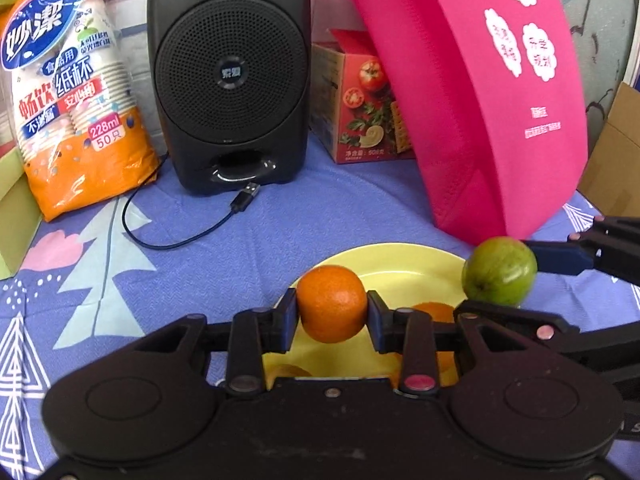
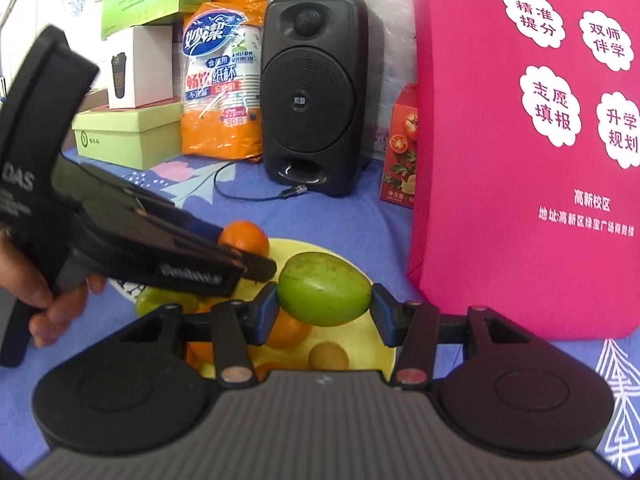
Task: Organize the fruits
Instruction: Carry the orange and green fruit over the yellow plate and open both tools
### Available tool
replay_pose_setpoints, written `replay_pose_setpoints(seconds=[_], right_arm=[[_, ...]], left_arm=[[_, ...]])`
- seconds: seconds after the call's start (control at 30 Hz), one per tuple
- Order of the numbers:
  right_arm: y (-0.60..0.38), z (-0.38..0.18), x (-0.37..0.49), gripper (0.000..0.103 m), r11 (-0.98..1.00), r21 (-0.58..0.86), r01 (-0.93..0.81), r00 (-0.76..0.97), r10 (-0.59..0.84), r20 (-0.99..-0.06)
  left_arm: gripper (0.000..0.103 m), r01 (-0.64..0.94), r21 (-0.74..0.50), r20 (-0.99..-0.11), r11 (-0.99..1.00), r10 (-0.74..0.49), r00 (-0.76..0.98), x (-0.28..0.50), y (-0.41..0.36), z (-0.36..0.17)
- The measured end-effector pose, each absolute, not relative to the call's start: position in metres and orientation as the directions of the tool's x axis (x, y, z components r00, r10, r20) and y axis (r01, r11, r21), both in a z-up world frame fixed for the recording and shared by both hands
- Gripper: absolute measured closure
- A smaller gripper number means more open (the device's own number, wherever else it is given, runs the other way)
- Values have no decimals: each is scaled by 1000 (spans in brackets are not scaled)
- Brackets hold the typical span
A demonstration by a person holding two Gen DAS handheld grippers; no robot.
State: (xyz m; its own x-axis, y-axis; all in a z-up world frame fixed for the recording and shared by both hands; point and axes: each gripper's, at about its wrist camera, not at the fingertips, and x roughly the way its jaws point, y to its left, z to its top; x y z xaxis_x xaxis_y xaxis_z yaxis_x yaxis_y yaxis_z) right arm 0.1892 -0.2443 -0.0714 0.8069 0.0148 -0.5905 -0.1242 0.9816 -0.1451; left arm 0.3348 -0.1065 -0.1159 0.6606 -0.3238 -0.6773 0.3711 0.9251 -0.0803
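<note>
My left gripper (image 1: 331,306) is shut on a small orange (image 1: 331,302), which hangs over the near-left part of a yellow plate (image 1: 400,264). My right gripper (image 2: 325,300) is shut on a green round fruit (image 2: 324,290) above the same plate (image 2: 364,344). In the left wrist view that green fruit (image 1: 499,271) hangs at the plate's right rim. On the plate lie more oranges (image 2: 286,330), a small brown fruit (image 2: 328,356) and another green fruit (image 2: 160,302), partly hidden by the grippers. A hand holds the left gripper (image 2: 240,256) in the right wrist view.
On the blue patterned cloth behind the plate stand a black speaker (image 1: 228,72) with a loose USB cable (image 1: 244,196), an orange pack of paper cups (image 1: 76,92), a red tomato box (image 1: 360,108) and a tall pink bag (image 1: 480,100). Green boxes (image 2: 128,136) sit far left.
</note>
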Motion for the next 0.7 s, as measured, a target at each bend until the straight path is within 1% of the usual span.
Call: replay_pose_setpoints(seconds=[0.03, 0.07, 0.1, 0.17, 0.27, 0.33, 0.37, 0.4, 0.47, 0.7], right_arm=[[-244, -72, 192, 55, 981, -146, -127, 804, 16, -594], [-244, -73, 193, 55, 980, -149, -129, 801, 15, -598], [-244, -74, 196, 55, 980, -153, -130, 798, 12, -603], [-245, -78, 199, 55, 980, -154, -128, 789, 6, -614], [-248, -79, 201, 55, 983, -134, -121, 789, 14, -614], [-248, -79, 201, 55, 984, -136, -118, 787, 10, -616], [-248, -79, 201, 55, 984, -135, -116, 786, 8, -618], [-247, -79, 201, 55, 984, -136, -116, 786, 7, -618], [-245, -79, 200, 51, 982, -151, -112, 787, -5, -617], [-240, -76, 180, 51, 976, -179, -126, 788, -11, -615]], left_arm=[[62, 370, -84, -674, 925, -326, 663, 334, -105, -116], [56, 369, -86, -672, 925, -327, 664, 334, -104, -115], [43, 371, -90, -670, 924, -332, 665, 332, -102, -114], [31, 346, -62, -656, 936, -299, 693, 326, -99, -110], [31, 344, -67, -645, 937, -304, 702, 318, -91, -104], [29, 342, -76, -637, 937, -309, 706, 312, -86, -100], [24, 342, -76, -634, 937, -310, 709, 308, -83, -99], [21, 341, -72, -631, 937, -308, 712, 304, -81, -99], [21, 342, -65, -626, 938, -305, 718, 295, -78, -98], [21, 337, -94, -618, 937, -321, 718, 261, -58, -98]])
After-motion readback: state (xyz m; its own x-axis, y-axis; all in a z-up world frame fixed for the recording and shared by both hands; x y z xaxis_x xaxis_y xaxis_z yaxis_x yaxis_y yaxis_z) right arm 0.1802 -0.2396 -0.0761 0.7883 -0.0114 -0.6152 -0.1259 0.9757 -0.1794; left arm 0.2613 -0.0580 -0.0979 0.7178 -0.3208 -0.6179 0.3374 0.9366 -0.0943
